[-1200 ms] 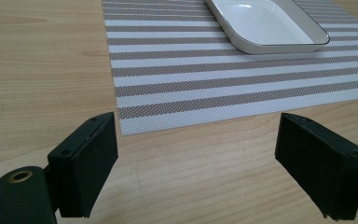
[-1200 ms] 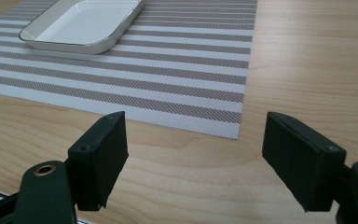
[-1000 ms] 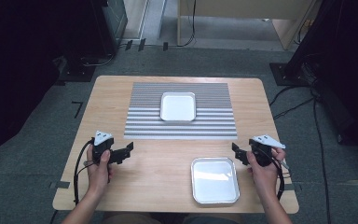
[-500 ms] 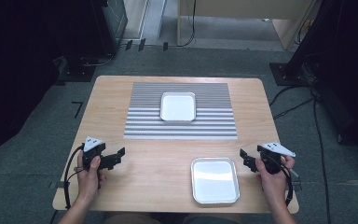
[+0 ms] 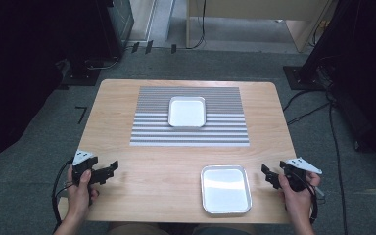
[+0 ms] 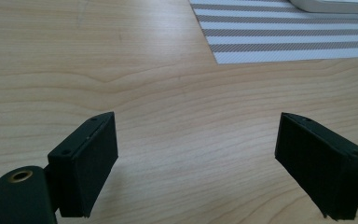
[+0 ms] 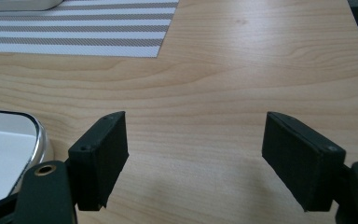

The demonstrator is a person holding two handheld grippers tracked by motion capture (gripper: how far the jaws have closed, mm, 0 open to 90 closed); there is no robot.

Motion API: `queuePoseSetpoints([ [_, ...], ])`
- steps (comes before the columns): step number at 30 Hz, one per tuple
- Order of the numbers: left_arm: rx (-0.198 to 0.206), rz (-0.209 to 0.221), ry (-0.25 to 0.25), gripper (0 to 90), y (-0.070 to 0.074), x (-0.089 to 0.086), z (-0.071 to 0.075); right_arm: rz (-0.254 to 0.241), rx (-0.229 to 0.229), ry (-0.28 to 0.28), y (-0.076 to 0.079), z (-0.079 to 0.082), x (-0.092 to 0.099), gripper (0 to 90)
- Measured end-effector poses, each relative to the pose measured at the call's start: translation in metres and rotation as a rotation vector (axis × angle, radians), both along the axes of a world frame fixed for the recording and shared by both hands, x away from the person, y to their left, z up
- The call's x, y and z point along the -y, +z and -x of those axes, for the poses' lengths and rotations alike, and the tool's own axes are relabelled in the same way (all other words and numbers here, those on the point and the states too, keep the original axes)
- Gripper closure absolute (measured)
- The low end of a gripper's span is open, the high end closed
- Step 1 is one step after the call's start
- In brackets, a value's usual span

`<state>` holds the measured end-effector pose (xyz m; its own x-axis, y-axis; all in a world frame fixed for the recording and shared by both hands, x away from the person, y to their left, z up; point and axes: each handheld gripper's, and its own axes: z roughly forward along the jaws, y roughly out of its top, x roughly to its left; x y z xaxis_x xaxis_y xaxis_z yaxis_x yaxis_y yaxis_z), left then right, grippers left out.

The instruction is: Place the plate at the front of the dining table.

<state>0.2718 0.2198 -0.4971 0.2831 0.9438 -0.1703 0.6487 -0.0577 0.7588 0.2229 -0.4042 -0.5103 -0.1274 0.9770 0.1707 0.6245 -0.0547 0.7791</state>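
The wooden bench (image 5: pixel 142 161) carries everything, its pale grain running across the surface. A grey-and-white striped mat (image 5: pixel 225 129) lies on the bench's far half, midway between the left and right edges. A white square tray (image 5: pixel 187 111) sits on the mat's far part, inside its borders. A second tray, metal-rimmed (image 5: pixel 225 189) and a little larger in the high view, lies on bare wood near the bench's near edge, right of centre, well apart from the mat. No brand, label or writing can be read on the mat, either tray or either tool.

The left hand-held gripper (image 5: pixel 111 169) hangs over the bench's near-left part, close to the near-left corner, held in the person's left hand (image 5: pixel 81 188). Its jaws stand released and wide apart, with only wood between them in the left gripper view; the mat's near-left corner lies ahead of it. The right hand-held gripper (image 5: pixel 266 172) is at the bench's near-right part, just beside the right rim of the metal-rimmed tray but not touching it, held in the right hand (image 5: pixel 298 196). Its jaws too are released, spread wide over bare wood, and grasp nothing.
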Motion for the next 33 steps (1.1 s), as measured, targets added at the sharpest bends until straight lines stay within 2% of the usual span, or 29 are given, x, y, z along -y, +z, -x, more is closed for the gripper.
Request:
queuePoseSetpoints([
  [5, -0.015, -0.01, 0.01, 12.9, -0.007, -0.009, 0.003, 0.01, -0.006, -0.013, -0.003, 0.005, 0.007, 22.5],
  [11, -0.023, -0.043, 0.018, 12.9, -0.014, -0.019, 0.007, -0.003, -0.013, -0.029, -0.006, 0.01, 0.016, 22.6],
  [28, -0.044, -0.095, 0.043, 13.0, -0.016, -0.054, 0.023, -0.014, -0.037, -0.049, -0.013, 0.023, 0.03, 22.3],
  [33, -0.033, -0.138, 0.029, 13.0, -0.018, -0.053, 0.027, 0.002, -0.038, -0.047, -0.014, 0.024, 0.029, 21.5],
])
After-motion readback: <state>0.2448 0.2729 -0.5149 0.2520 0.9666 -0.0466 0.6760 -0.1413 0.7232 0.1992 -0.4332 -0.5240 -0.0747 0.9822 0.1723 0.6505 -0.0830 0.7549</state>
